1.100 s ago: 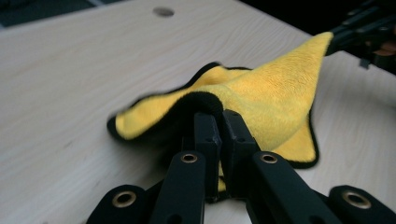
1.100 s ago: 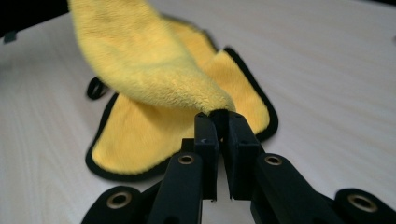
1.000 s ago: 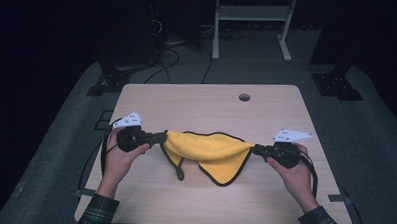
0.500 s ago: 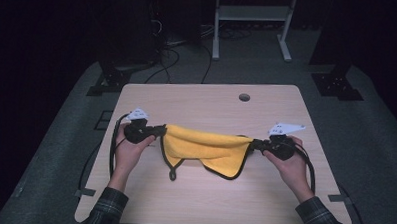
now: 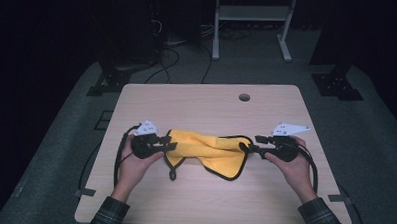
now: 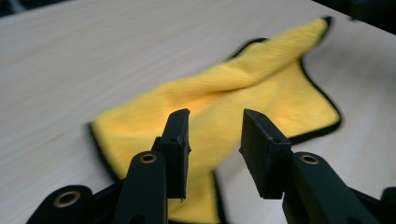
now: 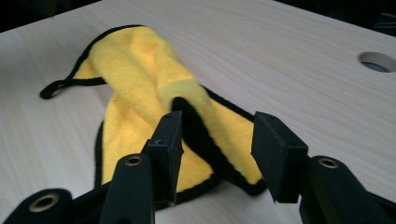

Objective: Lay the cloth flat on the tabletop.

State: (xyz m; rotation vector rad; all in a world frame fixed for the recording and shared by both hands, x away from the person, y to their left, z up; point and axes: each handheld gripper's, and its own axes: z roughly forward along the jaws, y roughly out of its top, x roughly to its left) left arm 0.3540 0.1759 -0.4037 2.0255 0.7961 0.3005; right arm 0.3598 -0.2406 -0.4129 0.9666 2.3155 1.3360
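High view: my left gripper [image 5: 166, 145] and right gripper [image 5: 246, 146], jaws just parted and gripping nothing, release the yellow cloth [image 5: 207, 151] crumpled mid-table [image 5: 197, 99]; next, I judge, regrasping its black-edged corners to fold.

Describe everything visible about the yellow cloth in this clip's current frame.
The yellow fleecy cloth with black edging lies crumpled and loosely folded on the light wooden table, stretched between the two tools. A thin black hanging loop trails from its near-left corner. Its surface looks soft, like microfibre. The left tool and right tool stand open over its ends, their jaws having just been opening, no pads pressing it.
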